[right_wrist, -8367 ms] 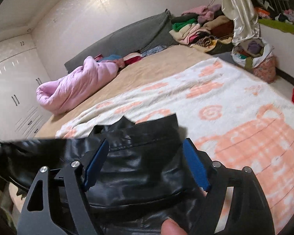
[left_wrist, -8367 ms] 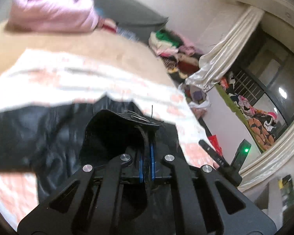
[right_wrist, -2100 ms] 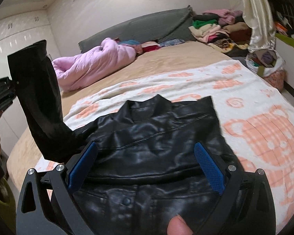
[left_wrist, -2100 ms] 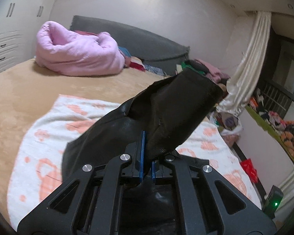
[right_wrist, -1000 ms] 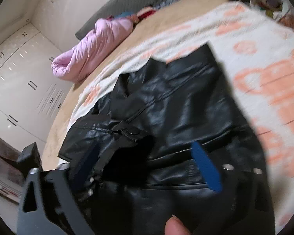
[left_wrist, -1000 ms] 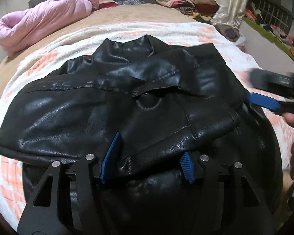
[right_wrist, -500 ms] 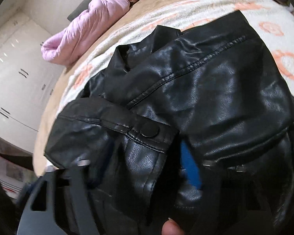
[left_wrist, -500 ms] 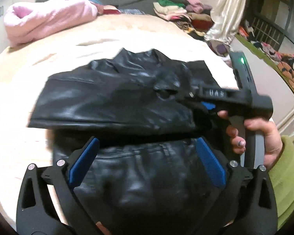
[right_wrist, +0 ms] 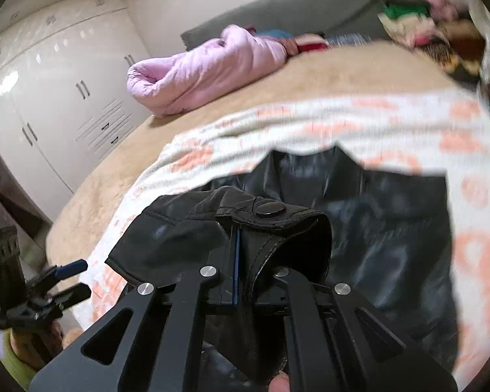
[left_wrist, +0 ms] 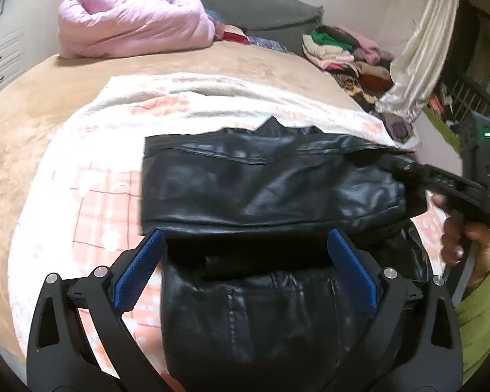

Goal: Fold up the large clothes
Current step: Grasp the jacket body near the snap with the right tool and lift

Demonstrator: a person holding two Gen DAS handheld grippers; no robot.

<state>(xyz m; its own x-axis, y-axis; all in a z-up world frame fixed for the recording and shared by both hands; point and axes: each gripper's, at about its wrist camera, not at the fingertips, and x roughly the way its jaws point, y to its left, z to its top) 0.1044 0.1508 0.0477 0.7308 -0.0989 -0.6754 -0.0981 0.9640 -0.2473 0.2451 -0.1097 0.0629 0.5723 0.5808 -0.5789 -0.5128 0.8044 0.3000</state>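
While right gripper (right_wrist: 241,261) pinches jacket cuff (right_wrist: 271,225); left gripper (left_wrist: 245,268) empty.

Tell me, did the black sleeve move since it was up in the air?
Yes. The sleeve came down from in front of the wall and lies across the jacket; the right gripper now pinches its cuff.

Left tool (left_wrist: 245,271): let go of the sleeve it held raised two seconds ago; pads now spread wide, nothing pinched, hovering over the near hem of the black leather jacket (left_wrist: 271,189). Sleeve now folded flat across the jacket body. Right tool (right_wrist: 241,261): was open, has just closed onto the snap-buttoned cuff (right_wrist: 271,219) and lifted it.
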